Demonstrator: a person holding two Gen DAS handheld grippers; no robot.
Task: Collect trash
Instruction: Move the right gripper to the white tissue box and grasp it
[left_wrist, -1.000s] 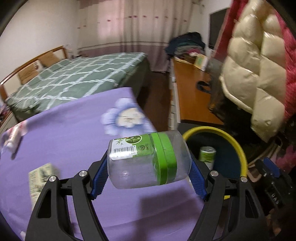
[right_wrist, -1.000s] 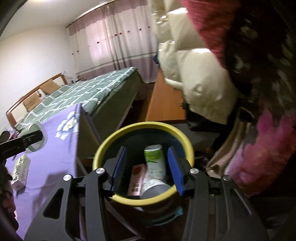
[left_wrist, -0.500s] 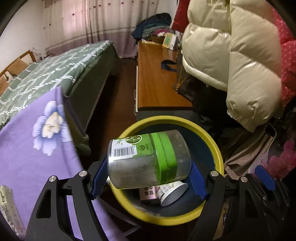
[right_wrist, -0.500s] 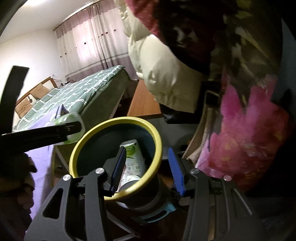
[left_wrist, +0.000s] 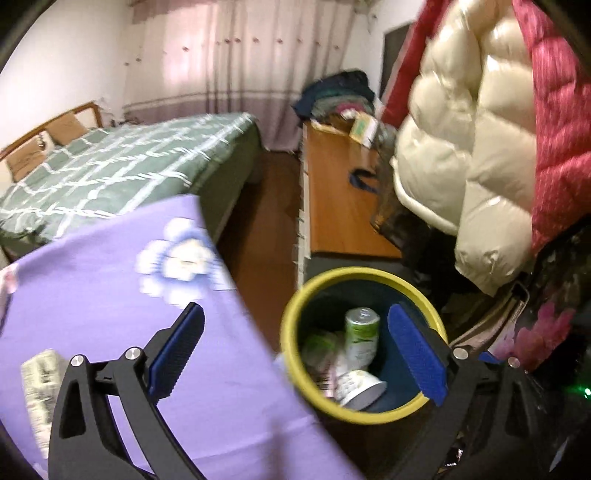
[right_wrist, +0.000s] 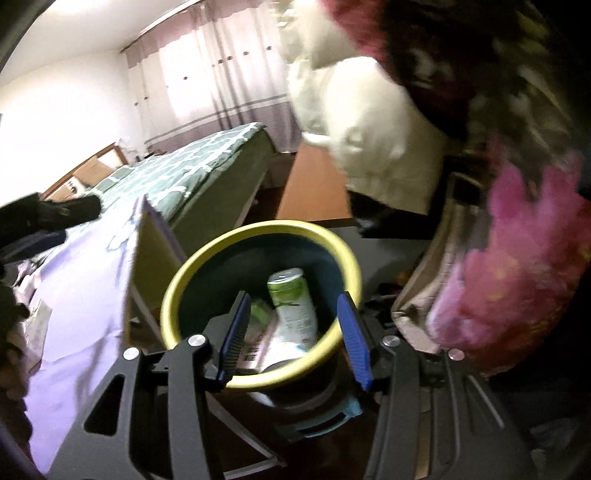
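A dark bin with a yellow rim stands on the floor beside the purple-clothed table. In it lie a green-and-white can, a white cup and a blurred clear jar with a green band. My left gripper hangs over the table's edge and the bin; its jaws are opening wide with nothing between them. My right gripper hovers over the bin's near rim, open at half width and empty. The can shows between its fingers, down in the bin.
A printed paper packet lies on the purple cloth at the left. A green checked bed stands behind, a wooden desk beside the bin. White and red padded coats hang over the bin at the right.
The left gripper has let go of the green-banded jar over the bin, opened wide and swung back left toward the table. In the right wrist view the bin has slid back to centre.
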